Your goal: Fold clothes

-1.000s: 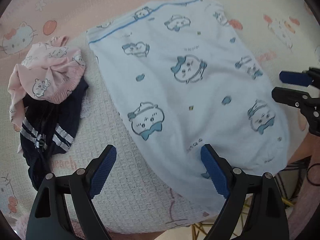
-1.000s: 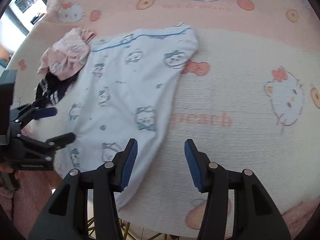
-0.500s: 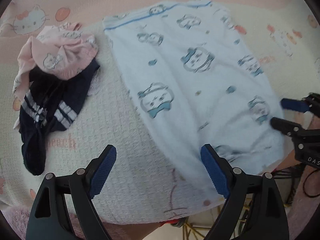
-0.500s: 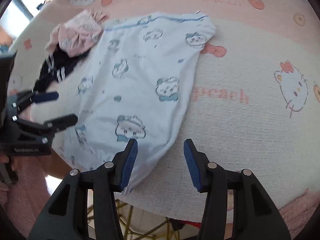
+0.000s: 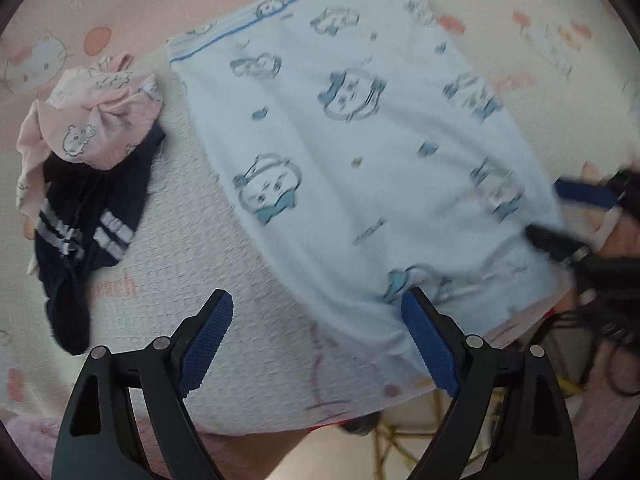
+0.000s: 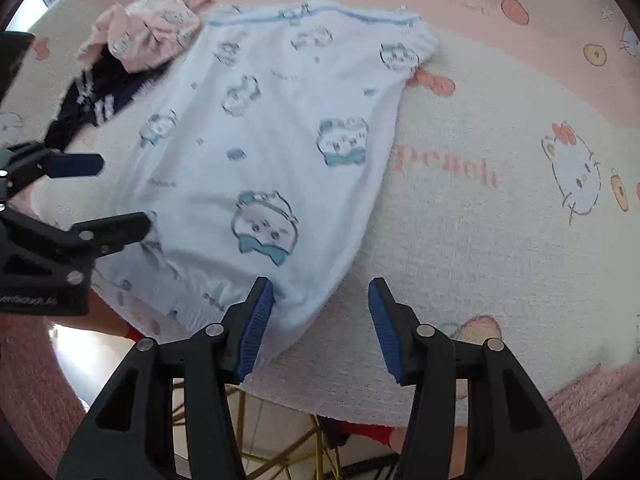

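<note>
A light blue garment [image 5: 360, 152] with cartoon prints lies spread flat on the blanket, its blue-trimmed edge at the far side. My left gripper [image 5: 318, 312] hovers open at the near hem: the right finger stands over the cloth and the gap is mostly over bare blanket. In the right wrist view the garment [image 6: 280, 140] ends in a near corner that lies under the gap of my right gripper [image 6: 320, 296]. Its jaws are opening and the pads do not press on the cloth. Each gripper shows in the other's view: the right gripper [image 5: 560, 216], blurred, and the left gripper [image 6: 116, 196].
A crumpled pink garment [image 5: 96, 120] lies on a navy striped one [image 5: 84, 236] left of the blue garment. The pink and cream cartoon blanket [image 6: 500, 220] covers the table; its near edge drops off just below the grippers, with thin gold legs [image 6: 280, 440] underneath.
My right gripper has moved left, so the garment's near corner now lies between its fingers instead of left of them. The left gripper shifted slightly along the hem. The clothes lie as before.
</note>
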`<state>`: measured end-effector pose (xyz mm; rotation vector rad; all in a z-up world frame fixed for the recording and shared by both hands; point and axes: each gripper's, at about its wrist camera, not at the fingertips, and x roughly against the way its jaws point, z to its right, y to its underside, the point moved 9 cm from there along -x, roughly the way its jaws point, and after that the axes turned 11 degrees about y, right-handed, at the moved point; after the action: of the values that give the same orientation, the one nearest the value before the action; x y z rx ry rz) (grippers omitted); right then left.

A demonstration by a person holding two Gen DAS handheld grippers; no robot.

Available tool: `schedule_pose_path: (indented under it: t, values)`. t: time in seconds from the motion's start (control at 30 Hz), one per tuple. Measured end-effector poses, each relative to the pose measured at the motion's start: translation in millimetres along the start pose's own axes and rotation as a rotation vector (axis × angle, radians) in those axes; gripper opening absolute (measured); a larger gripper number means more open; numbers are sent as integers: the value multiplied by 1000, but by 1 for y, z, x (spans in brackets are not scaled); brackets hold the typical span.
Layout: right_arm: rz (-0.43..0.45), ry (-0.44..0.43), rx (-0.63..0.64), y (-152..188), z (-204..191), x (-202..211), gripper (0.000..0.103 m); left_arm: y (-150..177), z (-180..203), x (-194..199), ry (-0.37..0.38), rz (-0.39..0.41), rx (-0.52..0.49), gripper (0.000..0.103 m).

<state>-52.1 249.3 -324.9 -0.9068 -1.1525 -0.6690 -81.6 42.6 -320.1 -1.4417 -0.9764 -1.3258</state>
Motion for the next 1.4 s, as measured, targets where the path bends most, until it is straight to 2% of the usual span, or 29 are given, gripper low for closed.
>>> schedule_pose_path:
  t: [0.07, 0.17, 0.3, 0.37, 0.4, 0.43, 0.57, 0.6, 0.73, 0.83, 0.9, 1.0, 1.03, 1.13, 1.2, 1.23, 1.3, 1.4]
  values:
    - [-10, -41, -55, 3, 8, 1, 55, 10, -10, 5, 55, 12, 67, 89]
    - [-9, -62, -117, 5, 25, 5, 55, 12, -31, 27, 130, 100, 195, 89]
    - [0, -78, -235, -6, 50, 5, 55, -15, -45, 49, 240, 243, 267, 89]
    - [8, -78, -275, -19, 59, 4, 55, -49, -50, 49, 226, 285, 211, 89]
    - [14, -72, -270, -28, 60, 3, 55, -67, -41, 50, 221, 291, 166, 89]
    - [22, -65, -251, -39, 60, 2, 55, -96, -42, 45, 226, 287, 119, 89]
    - [61, 28, -156, -77, 81, 2, 54, -153, -45, 36, 180, 246, 5, 89]
    - [71, 43, -138, -87, 87, 0, 54, -164, -44, 31, 175, 243, -10, 89]
    - [70, 14, -104, -126, 88, -25, 54, -201, -41, 13, 202, 247, -28, 89]
    - [73, -18, -59, -142, 79, -41, 54, -210, -48, -1, 155, 237, -30, 89]
    - [73, -15, -20, -145, 72, -52, 54, -206, -57, -14, 121, 192, -34, 89]
    - [106, 23, 44, -148, 69, -59, 57, -200, -72, -22, 136, 158, -23, 90]
    - [102, 27, 38, -147, 73, -59, 57, -198, -78, -22, 137, 149, -22, 91]
    - [74, 71, -15, -143, 95, -59, 57, -193, -100, -17, 74, 123, -44, 91]
    - [54, 186, -44, -138, 117, -58, 56, -196, -109, -10, 89, 150, -26, 91]
    - [46, 203, -63, -137, 124, -56, 54, -198, -113, -6, 111, 172, -10, 91]
    - [40, 140, -98, -139, 121, -48, 54, -207, -118, 1, 151, 229, 20, 91]
    - [66, 184, -20, -155, 98, -37, 53, -224, -126, 4, 122, 281, 47, 91]
